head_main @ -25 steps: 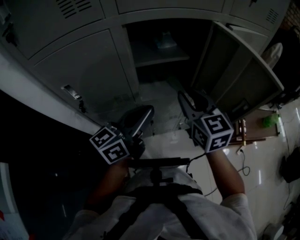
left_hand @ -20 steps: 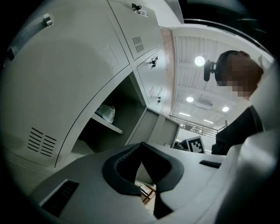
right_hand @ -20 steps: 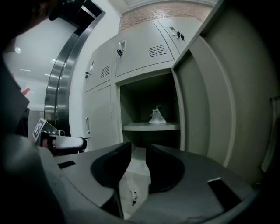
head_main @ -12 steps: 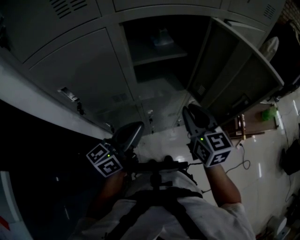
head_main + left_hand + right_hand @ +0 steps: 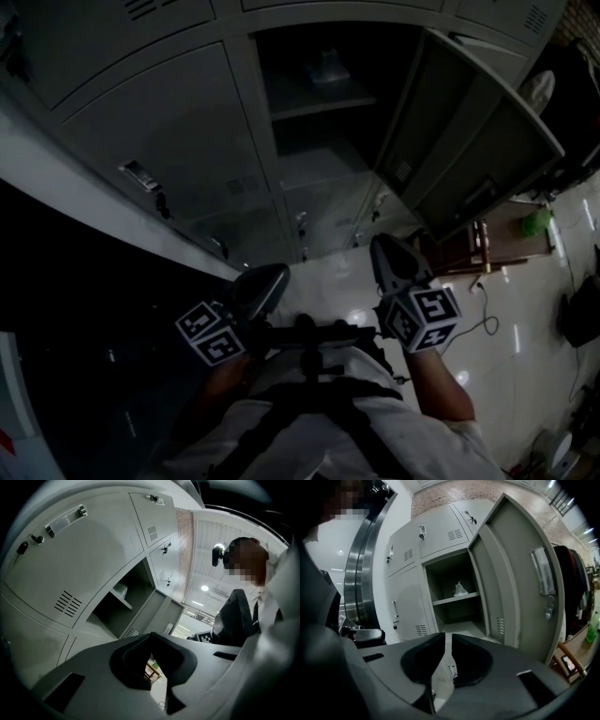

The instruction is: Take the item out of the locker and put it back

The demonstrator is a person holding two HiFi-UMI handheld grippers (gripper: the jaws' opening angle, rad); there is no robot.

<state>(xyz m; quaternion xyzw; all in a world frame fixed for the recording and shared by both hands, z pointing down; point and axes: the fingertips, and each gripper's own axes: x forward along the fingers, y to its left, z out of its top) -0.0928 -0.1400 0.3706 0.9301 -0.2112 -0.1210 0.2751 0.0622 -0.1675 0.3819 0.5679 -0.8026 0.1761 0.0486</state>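
Holding both arms bent close to our chest, we have the left gripper (image 5: pixel 151 635) with jaws together and empty, while the right gripper (image 5: pixel 448 637) is closing on nothing. Farther off, the pale item (image 5: pixel 460 589) lies on the shelf (image 5: pixel 449 600) of the open locker (image 5: pixel 511 573).

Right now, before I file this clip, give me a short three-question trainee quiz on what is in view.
1. True or false: the locker door stands open.
2. Where is the item? A on the open locker's shelf; B on the floor; C on top of the lockers.
3. What stands between the jaws of the left gripper?
Key: 1 true. 2 A. 3 nothing; its jaws meet at the tips.
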